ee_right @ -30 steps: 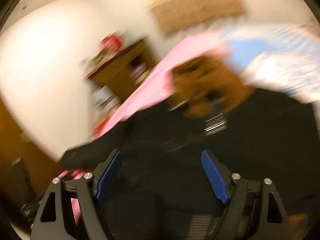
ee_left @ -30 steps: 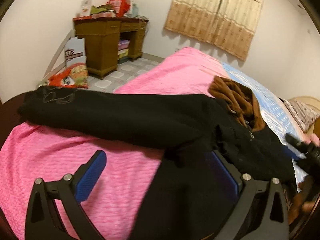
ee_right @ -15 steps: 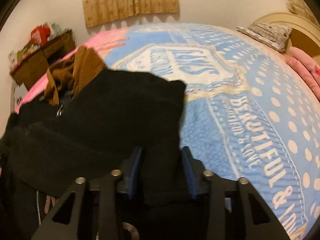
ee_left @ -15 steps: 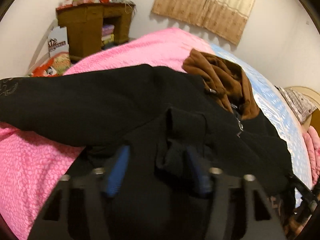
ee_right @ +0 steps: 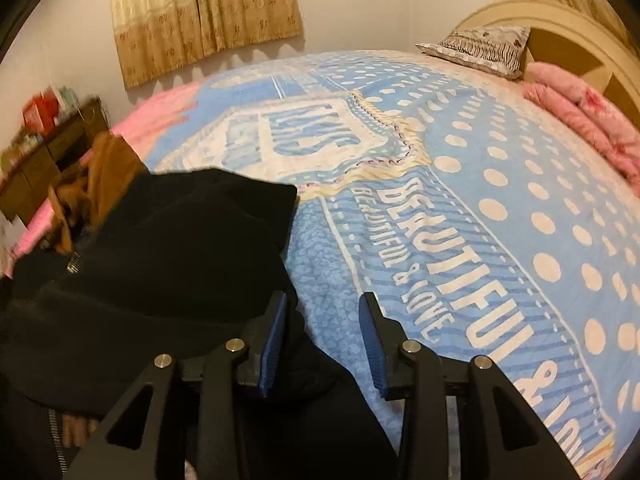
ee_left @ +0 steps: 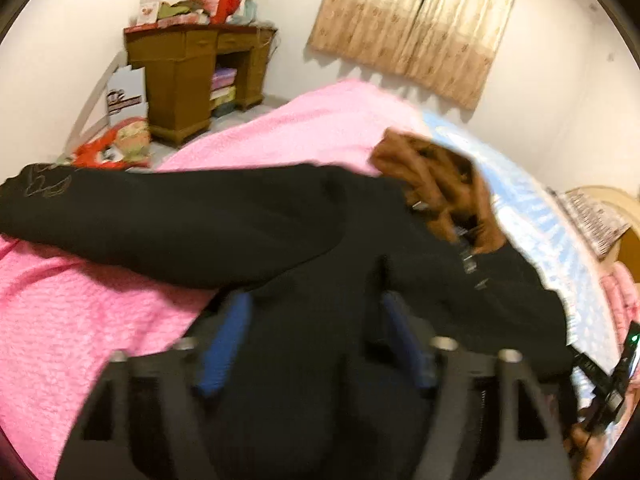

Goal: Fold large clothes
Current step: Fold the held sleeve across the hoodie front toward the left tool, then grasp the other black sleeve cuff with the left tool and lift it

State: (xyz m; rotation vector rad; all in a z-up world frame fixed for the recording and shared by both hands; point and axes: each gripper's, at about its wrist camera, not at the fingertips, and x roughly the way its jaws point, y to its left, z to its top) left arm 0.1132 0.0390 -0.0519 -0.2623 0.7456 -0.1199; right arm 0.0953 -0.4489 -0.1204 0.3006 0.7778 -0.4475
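Observation:
A black zip jacket (ee_left: pixel 248 224) with a brown lined hood (ee_left: pixel 436 184) lies across the bed, one sleeve (ee_left: pixel 80 204) stretched out to the left. My left gripper (ee_left: pixel 314 340) is low over the jacket's body. Its jaws are opening, with black cloth lying loose between the blue pads (ee_left: pixel 226 340). In the right wrist view the jacket (ee_right: pixel 160 264) ends at a folded edge. My right gripper (ee_right: pixel 323 340) sits at that edge with its jaws opening. The left pad (ee_right: pixel 274 340) touches the cloth and the right pad stands clear over the blue blanket (ee_right: pixel 460 208).
A pink blanket (ee_left: pixel 72 328) covers the bed's left half. A wooden desk (ee_left: pixel 192 80) piled with things stands by the far wall, with bags on the floor beside it. A pillow (ee_right: pixel 476 46), a pink quilt (ee_right: pixel 580 112) and the headboard are at the right.
The left gripper moved onto the jacket, narrowed on bunched cloth, then widened again. The right gripper swung to the jacket's right edge, closed on it, and now stands slightly wider with the cloth mostly out.

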